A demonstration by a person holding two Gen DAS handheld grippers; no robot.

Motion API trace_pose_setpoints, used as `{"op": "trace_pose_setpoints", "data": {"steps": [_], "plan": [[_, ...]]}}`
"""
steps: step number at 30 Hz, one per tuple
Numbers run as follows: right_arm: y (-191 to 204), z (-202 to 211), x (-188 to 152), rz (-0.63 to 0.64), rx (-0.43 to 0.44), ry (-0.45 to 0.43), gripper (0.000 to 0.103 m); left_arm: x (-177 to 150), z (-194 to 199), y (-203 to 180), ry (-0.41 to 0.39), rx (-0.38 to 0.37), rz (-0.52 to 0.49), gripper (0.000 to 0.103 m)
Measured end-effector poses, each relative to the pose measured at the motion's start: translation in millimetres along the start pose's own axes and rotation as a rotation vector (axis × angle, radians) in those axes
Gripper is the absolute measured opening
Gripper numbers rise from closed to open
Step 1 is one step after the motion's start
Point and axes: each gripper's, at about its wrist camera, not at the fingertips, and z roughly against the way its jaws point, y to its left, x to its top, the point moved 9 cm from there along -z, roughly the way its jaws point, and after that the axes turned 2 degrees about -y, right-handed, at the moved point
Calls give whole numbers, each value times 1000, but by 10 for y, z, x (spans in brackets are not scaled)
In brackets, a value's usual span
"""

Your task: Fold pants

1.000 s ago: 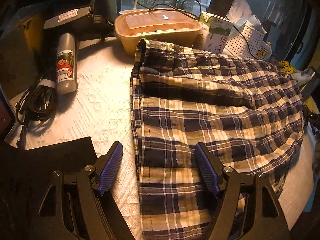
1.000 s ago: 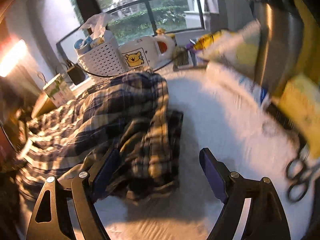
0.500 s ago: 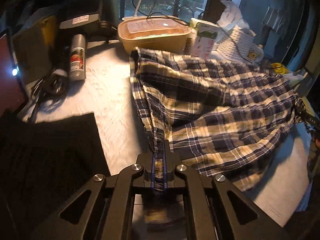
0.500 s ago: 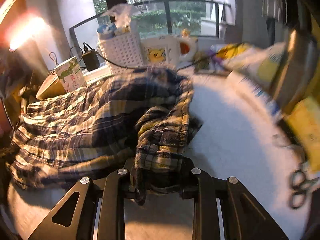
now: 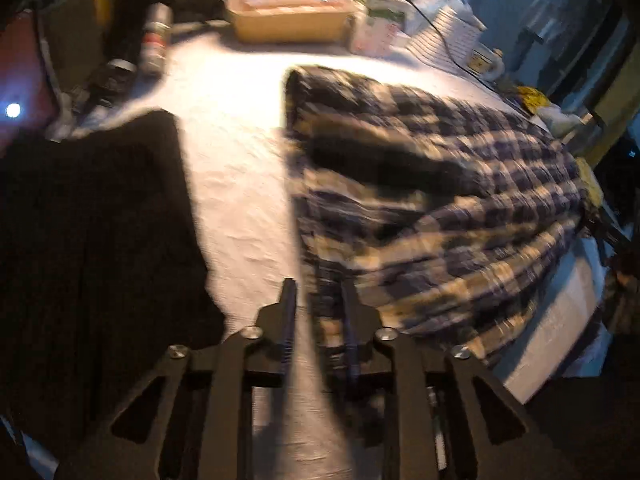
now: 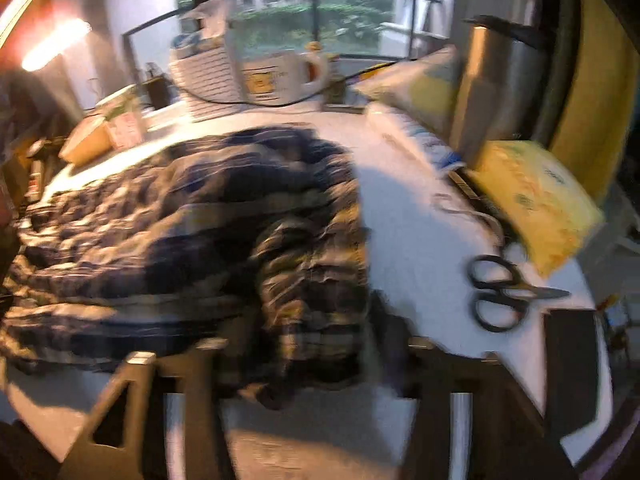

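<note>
Ahead of your left claw (image 5: 318, 320) and off to its left, a black cloth (image 5: 92, 240) covers the near part of the white textured tablecloth (image 5: 236, 160). Beyond it lie a grey spray can (image 5: 154, 42) and a bundle of dark cables (image 5: 104, 80). Straight ahead at the far edge sits a tan plastic tub with a clear lid (image 5: 288, 16), with a small green-and-white carton (image 5: 378, 20) and a white slatted basket (image 5: 448, 28) to its right.

Right of your right claw (image 6: 316, 364), black-handled scissors (image 6: 504, 292) lie flat on the cloth, clear of the fabric, and a yellow packet (image 6: 536, 204) rests behind them against a steel cylinder (image 6: 496, 92). Farther ahead stands a white mug with a yellow cartoon print (image 6: 280, 76).

The navy-and-cream plaid pants (image 5: 440, 208) lie between the two claws, spread across the table in a rumpled heap, doubled over with a deep dark crease along the middle. Both views are blurred.

Your left claw's jaws have just been opening and now stand a narrow gap apart, the near corner of the pants lying between them; whether the pads touch the cloth I cannot tell. Your right claw's jaws have also just been opening and stand wide, a bunched fold of the plaid lying loose between them.
</note>
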Motion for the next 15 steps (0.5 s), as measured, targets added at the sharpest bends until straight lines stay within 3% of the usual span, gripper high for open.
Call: {"op": "trace_pose_setpoints", "data": {"steps": [2,5,8,15], "plan": [[-85,87,50,-19,0,-33,74,110,78,95,-40,27,9,45],[-164,204,204,-30,-21,-89,75,429,188,154,-125,80,-4,48],[-155,266,381,-40,-29,-145,75,703,174,52,-190,54,-42,49],[-135,303,714,-55,-43,-215,75,1160,-285,-94,-160,-3,-119,49]]}}
